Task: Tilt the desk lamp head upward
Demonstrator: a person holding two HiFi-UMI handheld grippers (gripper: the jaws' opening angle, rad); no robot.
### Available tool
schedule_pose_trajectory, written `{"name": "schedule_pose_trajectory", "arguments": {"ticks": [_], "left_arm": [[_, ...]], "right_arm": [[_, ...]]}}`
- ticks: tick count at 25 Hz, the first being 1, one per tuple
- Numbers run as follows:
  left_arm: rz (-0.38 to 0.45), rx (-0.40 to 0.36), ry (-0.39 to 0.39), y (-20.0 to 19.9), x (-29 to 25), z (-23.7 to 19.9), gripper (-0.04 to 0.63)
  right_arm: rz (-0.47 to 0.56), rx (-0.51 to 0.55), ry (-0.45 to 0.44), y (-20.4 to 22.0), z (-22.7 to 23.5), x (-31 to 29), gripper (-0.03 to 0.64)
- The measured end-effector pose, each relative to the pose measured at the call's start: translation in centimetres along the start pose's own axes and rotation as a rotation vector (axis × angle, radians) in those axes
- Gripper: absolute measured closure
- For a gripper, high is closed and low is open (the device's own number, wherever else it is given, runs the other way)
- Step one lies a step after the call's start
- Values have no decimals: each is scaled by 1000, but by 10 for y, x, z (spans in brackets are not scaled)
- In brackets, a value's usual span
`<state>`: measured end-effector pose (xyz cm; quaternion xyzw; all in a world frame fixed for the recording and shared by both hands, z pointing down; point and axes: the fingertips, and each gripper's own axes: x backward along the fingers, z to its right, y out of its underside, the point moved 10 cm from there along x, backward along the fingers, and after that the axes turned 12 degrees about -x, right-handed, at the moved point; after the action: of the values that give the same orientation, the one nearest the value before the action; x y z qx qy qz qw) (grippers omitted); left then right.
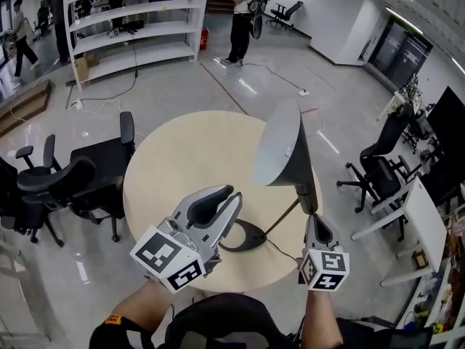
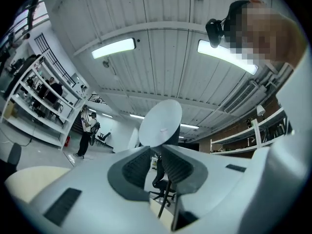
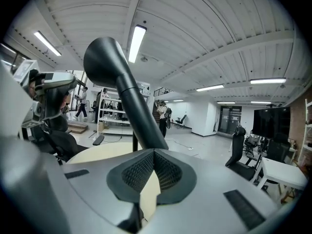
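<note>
The desk lamp stands on the near right part of the round beige table (image 1: 178, 158). Its dark oval base (image 1: 245, 236) sits just right of the left gripper (image 1: 232, 193), and a thin arm (image 1: 283, 217) slants up and to the right from it. From where that arm tops out, the grey cone-shaped lamp head (image 1: 280, 147) rises steeply, its wide mouth turned to the left and up, well clear of the tabletop. The right gripper (image 1: 314, 218) comes in from the near side at the right edge of the table. Its jaws are drawn in to a narrow slit and the tips pinch the bottom end of the head's slim neck, which climbs straight out of them. The left gripper hangs over the near part of the table and points up toward the mouth of the shade. Its jaws stand partly apart with nothing caught between them, and only the lamp's thin arm and a chair show far off through the gap. Black office chairs (image 1: 73, 184) stand on the floor to the left, and far back someone stands beside white shelving (image 1: 131, 20).
</note>
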<state>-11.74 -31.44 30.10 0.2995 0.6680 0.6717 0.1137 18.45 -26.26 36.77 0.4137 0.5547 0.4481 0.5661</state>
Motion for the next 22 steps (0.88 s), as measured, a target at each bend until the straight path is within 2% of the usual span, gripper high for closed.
{"name": "schedule_pose_trajectory", "arguments": {"ticks": [9, 14, 17, 22], "left_arm": [[-189, 15, -2, 92, 32, -5, 477], [-287, 19, -22, 137, 51, -8, 513], [-323, -13, -35, 156, 57, -1, 544], [-375, -42, -50, 168, 73, 14, 548]], "right_arm": [[-66, -38, -26, 44, -44, 10, 606], [-103, -55, -44, 65, -66, 5, 606], [-109, -62, -39, 75, -68, 5, 606], [-95, -76, -46, 82, -77, 13, 606]]}}
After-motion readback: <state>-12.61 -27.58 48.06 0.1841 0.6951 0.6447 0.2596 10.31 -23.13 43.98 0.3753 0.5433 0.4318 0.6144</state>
